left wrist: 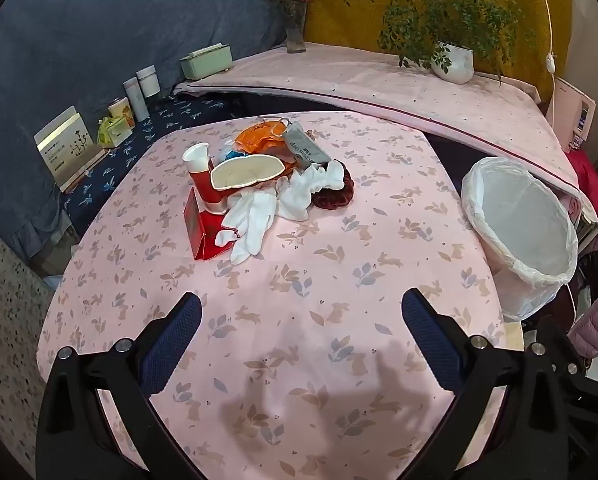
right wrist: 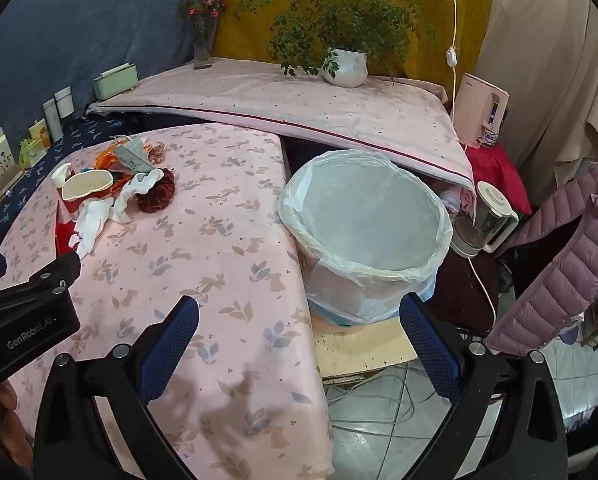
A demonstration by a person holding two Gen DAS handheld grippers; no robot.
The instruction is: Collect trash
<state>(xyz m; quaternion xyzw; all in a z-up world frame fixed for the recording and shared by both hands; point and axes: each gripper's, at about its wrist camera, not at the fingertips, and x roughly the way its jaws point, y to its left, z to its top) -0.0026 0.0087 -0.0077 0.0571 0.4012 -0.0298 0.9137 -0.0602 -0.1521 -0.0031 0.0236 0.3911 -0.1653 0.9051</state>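
Observation:
A pile of trash sits on the pink tablecloth (left wrist: pixel 299 280): a red paper bucket (left wrist: pixel 245 174) with a cream rim, a white cup (left wrist: pixel 195 156), a red carton (left wrist: pixel 203 232), white crumpled tissue (left wrist: pixel 255 212), an orange bag (left wrist: pixel 263 140), a grey pouch (left wrist: pixel 305 150) and a dark red scrunchie (left wrist: pixel 337 194). The pile also shows in the right wrist view (right wrist: pixel 111 188). A bin (left wrist: pixel 519 232) lined with a white bag stands right of the table, close in the right wrist view (right wrist: pixel 363 232). My left gripper (left wrist: pixel 301 312) is open and empty above the near table. My right gripper (right wrist: pixel 299 316) is open and empty over the table edge.
A raised pink-covered ledge (left wrist: pixel 379 84) behind holds a potted plant (left wrist: pixel 453 60), a flower vase (left wrist: pixel 295 36) and a green box (left wrist: pixel 207 62). Boxes and bottles (left wrist: pixel 139 96) line the left. A kettle (right wrist: pixel 487 216), a purple jacket (right wrist: pixel 559 264) and floor cables (right wrist: pixel 379 400) lie at the right.

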